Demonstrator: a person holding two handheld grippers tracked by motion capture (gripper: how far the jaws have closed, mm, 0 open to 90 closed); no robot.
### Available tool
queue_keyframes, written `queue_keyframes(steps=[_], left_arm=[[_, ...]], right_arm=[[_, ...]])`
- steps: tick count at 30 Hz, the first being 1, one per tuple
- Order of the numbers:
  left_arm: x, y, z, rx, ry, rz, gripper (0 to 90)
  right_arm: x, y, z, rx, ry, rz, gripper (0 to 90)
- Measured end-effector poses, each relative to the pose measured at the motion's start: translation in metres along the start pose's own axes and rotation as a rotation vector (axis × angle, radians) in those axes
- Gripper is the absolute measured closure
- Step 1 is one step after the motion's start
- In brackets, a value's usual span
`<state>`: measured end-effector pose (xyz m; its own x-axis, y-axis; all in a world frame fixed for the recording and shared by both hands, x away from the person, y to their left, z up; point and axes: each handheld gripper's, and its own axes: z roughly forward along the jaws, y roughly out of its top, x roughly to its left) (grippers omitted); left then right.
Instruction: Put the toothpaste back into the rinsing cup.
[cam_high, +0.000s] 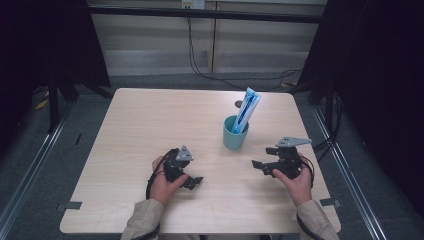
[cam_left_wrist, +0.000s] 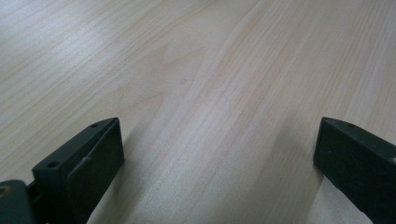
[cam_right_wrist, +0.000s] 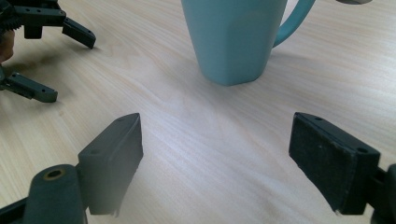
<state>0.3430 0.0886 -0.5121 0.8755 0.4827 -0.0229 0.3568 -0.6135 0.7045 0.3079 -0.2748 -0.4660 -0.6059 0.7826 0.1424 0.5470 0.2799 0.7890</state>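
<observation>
Hands low at the near edge of the table (cam_high: 125, 125), each on a two-jaw gripper; left gripper (cam_high: 192, 172) resting toward the near-left part of the surface, jaws spread wide over bare wood, holding nothing; right gripper (cam_high: 263, 159) toward the near-right edge, jaws likewise wide and empty, tips turned inward toward the table's middle. Farther in, right of centre, teal cup (cam_high: 235, 134) standing upright, handle swung toward the far-right corner as seen from the right gripper view; toothpaste tube (cam_high: 246, 111) propped inside it, long axis nearly vertical, top leaning toward the far-right corner, blue-and-white body rising well above the rim. Cup squarely ahead of the right gripper's open jaws (cam_right_wrist: 232, 39), near but apart; left gripper well off to the cup's near-left, pointing at plain tabletop. Judged from that line-up: right hand the nearer and better aimed, a short forward reach away; tube best taken from above along its upright length, cup likely to need steadying.
</observation>
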Motion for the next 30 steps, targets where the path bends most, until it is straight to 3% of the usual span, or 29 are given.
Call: queue_keyframes(steps=[30], left_arm=[[0.000, 0.000, 0.000, -0.001, 0.000, -0.001, 1.4]], right_arm=[[-0.003, -0.034, 0.005, 0.057, -0.009, -0.007, 15.7]])
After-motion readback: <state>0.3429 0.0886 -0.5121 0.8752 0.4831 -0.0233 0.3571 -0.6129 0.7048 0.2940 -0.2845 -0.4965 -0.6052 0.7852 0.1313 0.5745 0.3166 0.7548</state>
